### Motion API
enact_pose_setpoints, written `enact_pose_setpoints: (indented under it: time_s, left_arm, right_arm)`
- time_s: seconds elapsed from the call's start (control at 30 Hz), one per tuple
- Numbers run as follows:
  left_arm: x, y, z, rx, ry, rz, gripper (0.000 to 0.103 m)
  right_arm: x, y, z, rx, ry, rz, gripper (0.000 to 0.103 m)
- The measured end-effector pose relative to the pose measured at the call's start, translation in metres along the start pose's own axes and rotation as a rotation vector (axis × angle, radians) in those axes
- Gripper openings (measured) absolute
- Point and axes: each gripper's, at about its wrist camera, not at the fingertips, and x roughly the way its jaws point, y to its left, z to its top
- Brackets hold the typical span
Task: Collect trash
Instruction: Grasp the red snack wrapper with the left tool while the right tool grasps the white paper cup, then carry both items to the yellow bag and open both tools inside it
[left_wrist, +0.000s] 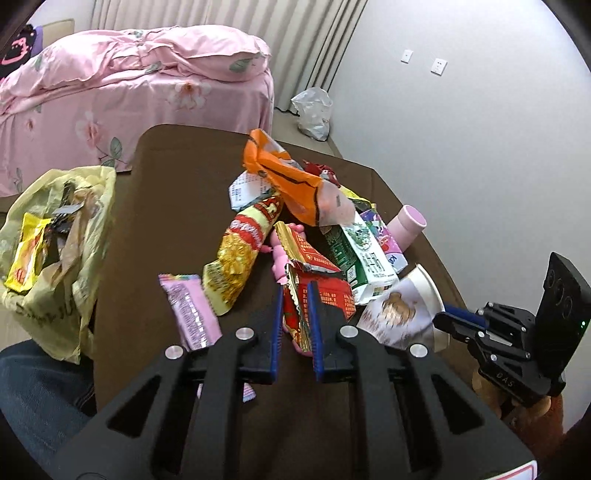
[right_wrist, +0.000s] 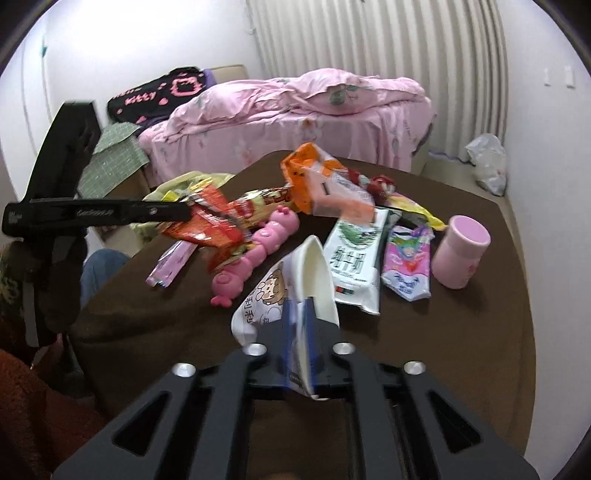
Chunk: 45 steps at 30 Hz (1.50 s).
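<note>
A red snack wrapper (left_wrist: 314, 291) is pinched between the blue pads of the left hand-held gripper (left_wrist: 295, 295), whose jaws are nearly closed on it. In the left wrist view its long axis runs from 6 o'clock up toward 11 o'clock, the torn top pointing away from the camera; in the right wrist view it is seen raised above the brown desk (right_wrist: 443, 332), stretched out toward 3 o'clock from the fingertips.

A crushed paper cup (right_wrist: 295, 291) lies between the fingers of the right hand-held gripper (right_wrist: 299, 306); no earlier picture is given, and it cannot be told whether the pads press on it. The cup's white mouth is turned toward 12 o'clock in the right wrist view, its printed body trailing back toward 6.

The rest of the litter is spread over the desk: a yellow noodle packet (left_wrist: 240, 254) slanting from 7 to 1 o'clock, a green-and-white carton (right_wrist: 354, 258) lying lengthwise toward 12, a pink caterpillar toy (right_wrist: 255, 251), a pink wrapper (left_wrist: 192, 314), an orange bag (left_wrist: 284, 173) and a pink cup (right_wrist: 461, 251) standing upright at 3 o'clock. A yellow trash bag (left_wrist: 55, 258), already holding wrappers, is seen off the desk's edge at 9 o'clock in the left wrist view.
</note>
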Motion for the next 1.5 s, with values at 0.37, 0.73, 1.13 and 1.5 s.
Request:
enact_pose_setpoints:
  time_s: [0.37, 0.73, 1.13, 1.5]
  left_arm:
    - [0.003, 0.01, -0.004, -0.034, 0.017, -0.003, 0.012]
    - [0.004, 0.012, -0.003, -0.031, 0.019, 0.006, 0.012]
    - [-0.006, 0.022, -0.006, -0.061, -0.009, 0.012, 0.012]
    - [-0.038, 0.036, -0.005, -0.06, -0.095, 0.041, 0.012]
  right_arm:
    - [-0.009, -0.042, -0.035, 0.221, 0.009, 0.014, 0.055]
    - [0.053, -0.068, -0.031, 0.357, 0.099, 0.149, 0.055]
    - [0.03, 0.01, 0.013, 0.03, -0.037, 0.069, 0.028]
    - [0.015, 0.031, 0.035, -0.064, -0.075, -0.006, 0.028]
